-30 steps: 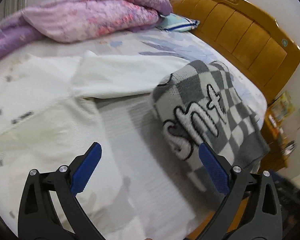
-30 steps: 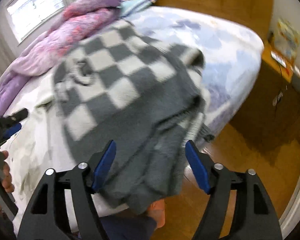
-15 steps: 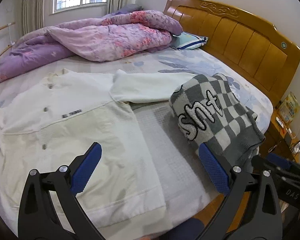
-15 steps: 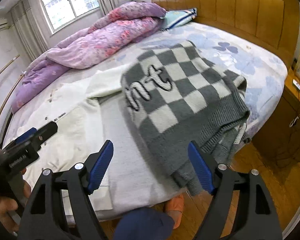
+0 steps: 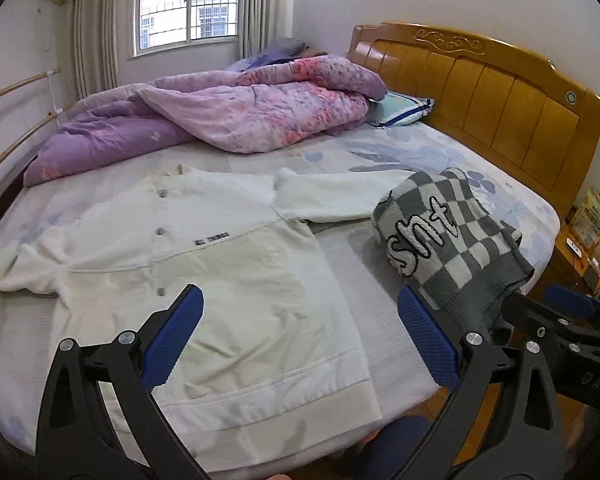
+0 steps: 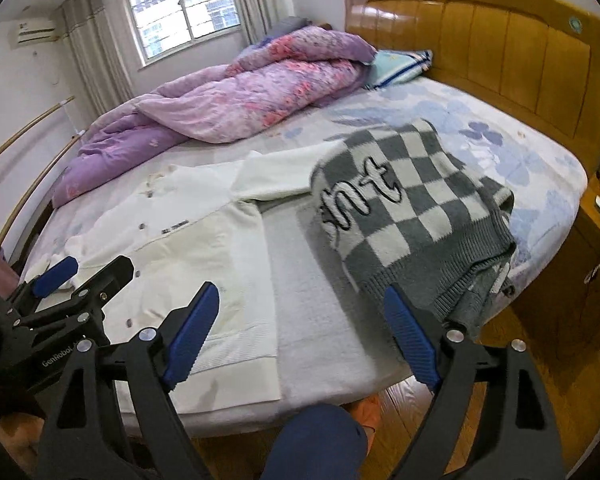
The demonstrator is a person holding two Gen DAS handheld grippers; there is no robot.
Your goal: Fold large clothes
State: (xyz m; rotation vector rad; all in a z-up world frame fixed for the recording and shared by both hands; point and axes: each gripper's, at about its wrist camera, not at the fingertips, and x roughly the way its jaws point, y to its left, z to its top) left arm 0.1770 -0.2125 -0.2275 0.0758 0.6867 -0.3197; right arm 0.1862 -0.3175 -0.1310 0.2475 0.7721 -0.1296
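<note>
A white button-front jacket [image 5: 204, 256] lies spread flat on the bed, one sleeve stretched to the right; it also shows in the right wrist view [image 6: 188, 248]. A folded grey-and-white checkered sweater [image 5: 448, 240] sits on the bed's right side, over the sleeve end and near the edge, also in the right wrist view [image 6: 412, 216]. My left gripper [image 5: 300, 336] is open and empty, held back above the jacket's hem. My right gripper [image 6: 300, 340] is open and empty, off the bed's front edge, between jacket and sweater.
A purple and pink quilt [image 5: 220, 120] is heaped at the far side of the bed. A striped pillow [image 5: 404, 108] lies by the wooden headboard [image 5: 500, 96]. A wooden nightstand [image 6: 596, 264] stands at the right. The person's legs [image 6: 320, 440] are at the bed's front edge.
Both grippers have pulled back and up from the checkered sweater, so the whole bed and jacket come into view. The sweater stays folded on the right side.
</note>
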